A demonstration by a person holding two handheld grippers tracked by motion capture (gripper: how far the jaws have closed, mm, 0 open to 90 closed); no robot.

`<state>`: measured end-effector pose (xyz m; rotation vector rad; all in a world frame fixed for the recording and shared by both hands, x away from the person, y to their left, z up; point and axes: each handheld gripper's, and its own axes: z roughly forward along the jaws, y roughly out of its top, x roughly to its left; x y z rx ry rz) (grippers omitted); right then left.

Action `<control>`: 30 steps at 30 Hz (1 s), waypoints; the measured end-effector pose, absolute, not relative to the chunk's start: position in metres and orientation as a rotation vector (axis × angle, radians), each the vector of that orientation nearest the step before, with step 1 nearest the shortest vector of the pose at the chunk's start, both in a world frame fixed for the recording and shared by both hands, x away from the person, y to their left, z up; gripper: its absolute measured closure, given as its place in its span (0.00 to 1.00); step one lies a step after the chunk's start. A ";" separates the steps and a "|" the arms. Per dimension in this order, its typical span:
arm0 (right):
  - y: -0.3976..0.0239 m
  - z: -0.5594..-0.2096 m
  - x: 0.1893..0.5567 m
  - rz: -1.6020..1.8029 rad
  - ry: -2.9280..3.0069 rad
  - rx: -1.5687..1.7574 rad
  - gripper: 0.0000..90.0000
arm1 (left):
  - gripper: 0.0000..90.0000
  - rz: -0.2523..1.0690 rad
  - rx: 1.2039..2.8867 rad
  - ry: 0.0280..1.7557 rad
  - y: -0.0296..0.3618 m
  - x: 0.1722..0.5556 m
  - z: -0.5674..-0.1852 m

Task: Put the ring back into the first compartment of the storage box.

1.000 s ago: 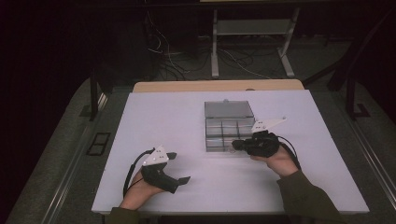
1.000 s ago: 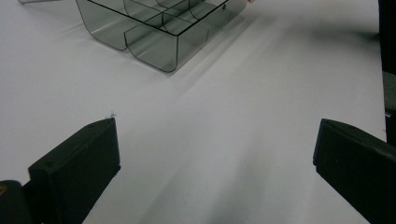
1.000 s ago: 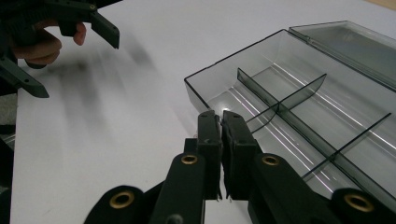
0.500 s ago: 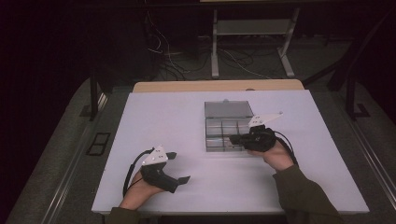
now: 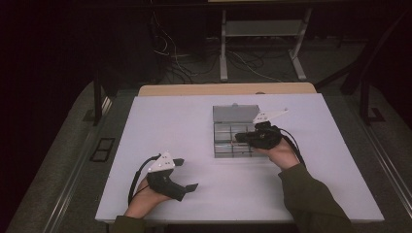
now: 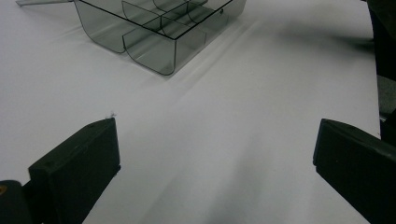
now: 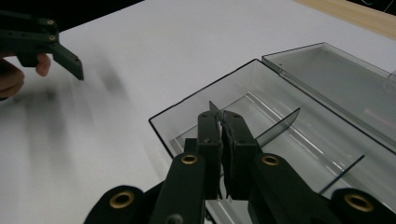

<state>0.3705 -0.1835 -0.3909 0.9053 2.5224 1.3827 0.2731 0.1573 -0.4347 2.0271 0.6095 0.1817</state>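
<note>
Right gripper [image 7: 223,154] is pinching a thin, smoke-tinted plastic divider [image 7: 275,127] between its two black jaws, which are pressing together on the sheet's edge; how far the sheet runs down between the pads is hidden by the jaws themselves. In the high view this gripper [image 5: 243,138] is hovering over the organizer box [image 5: 228,145], a clear grey, hard plastic tray with rounded corners and straight inner partitions, sitting at about two o'clock from the table's [image 5: 175,121] centre. Its hinged lid [image 5: 232,113] is lying open and flat at the box's twelve o'clock side. Compartments are too dim there to count. Left gripper [image 5: 187,174] is resting at about seven o'clock, jaws standing wide apart with bare white tabletop between them; in its own view, the box [image 6: 159,32] is cut off by the top edge.
</note>
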 end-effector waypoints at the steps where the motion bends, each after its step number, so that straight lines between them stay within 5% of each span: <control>1: -0.183 -0.391 0.372 1.382 2.520 0.911 0.95 | 0.00 0.182 2.027 0.609 0.157 0.273 -0.435; 30: -0.155 -0.398 0.415 1.297 2.521 1.020 0.95 | 0.00 0.178 2.013 0.608 0.157 0.272 -0.434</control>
